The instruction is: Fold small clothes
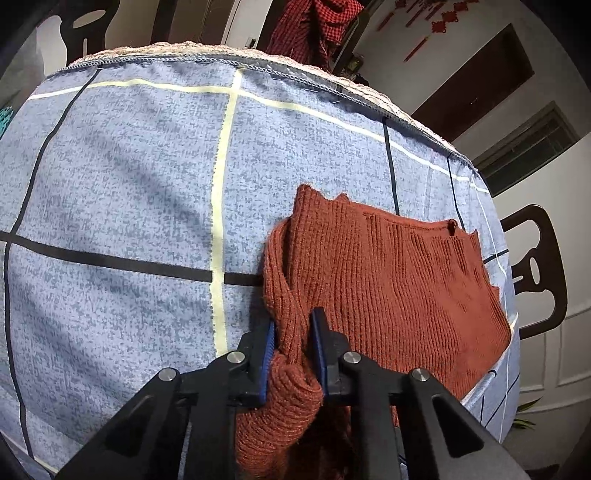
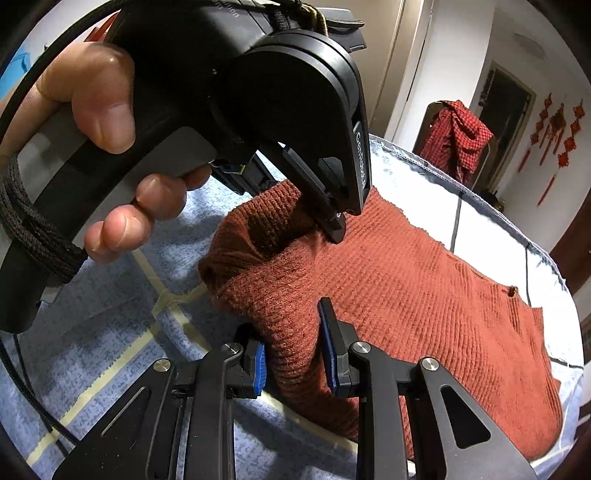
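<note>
We have the rust knit sweater (image 1: 388, 266) flat on the blue checked surface (image 1: 129, 184), near edge bunched. Left claw (image 1: 293, 332) pinches one fold, right claw (image 2: 291, 345) grips another. We'd lift both evenly, fold forward; chair (image 1: 535, 266) well clear, nothing blocks

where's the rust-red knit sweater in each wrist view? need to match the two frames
Left wrist: rust-red knit sweater lower right, one bunched edge pinched in the left gripper.
Right wrist: sweater centre to right, a fold clamped in the right gripper; the left gripper bites it above.
Shared landmark: red checked cloth on a chair behind the table.
</note>
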Tool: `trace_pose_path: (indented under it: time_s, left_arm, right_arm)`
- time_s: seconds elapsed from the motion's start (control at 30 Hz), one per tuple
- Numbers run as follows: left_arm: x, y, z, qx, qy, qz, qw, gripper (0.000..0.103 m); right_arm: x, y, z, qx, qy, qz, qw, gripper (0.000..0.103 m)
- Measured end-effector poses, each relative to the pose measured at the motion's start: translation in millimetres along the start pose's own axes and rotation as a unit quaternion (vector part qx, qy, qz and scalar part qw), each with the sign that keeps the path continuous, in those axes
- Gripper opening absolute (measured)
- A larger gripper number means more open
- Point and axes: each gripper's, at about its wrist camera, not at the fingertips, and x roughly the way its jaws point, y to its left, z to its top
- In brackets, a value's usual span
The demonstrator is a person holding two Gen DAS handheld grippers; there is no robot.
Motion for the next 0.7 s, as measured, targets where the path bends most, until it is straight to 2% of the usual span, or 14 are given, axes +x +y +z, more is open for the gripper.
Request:
trace_pose_path:
  time_s: [0.3,0.4,0.7]
  left_arm:
    - [-12,-7,3,0.0,-0.009,-0.016,0.9998,0.019]
    - [-13,-16,4,0.006,-0.011,-0.016,0.9998,0.019]
    - [-21,-48,8,0.024,-0.022,-0.022,0.9993,0.019]
  right_arm:
    - [-7,-9,-3,0.027,-0.008,0.008,1.0,0.021]
    - [-11,-15,-4,0.034,-0.012,0.007,0.999,0.017]
    - [-28,-32,-10,0.055,-0.031,0.001,0.998,0.014]
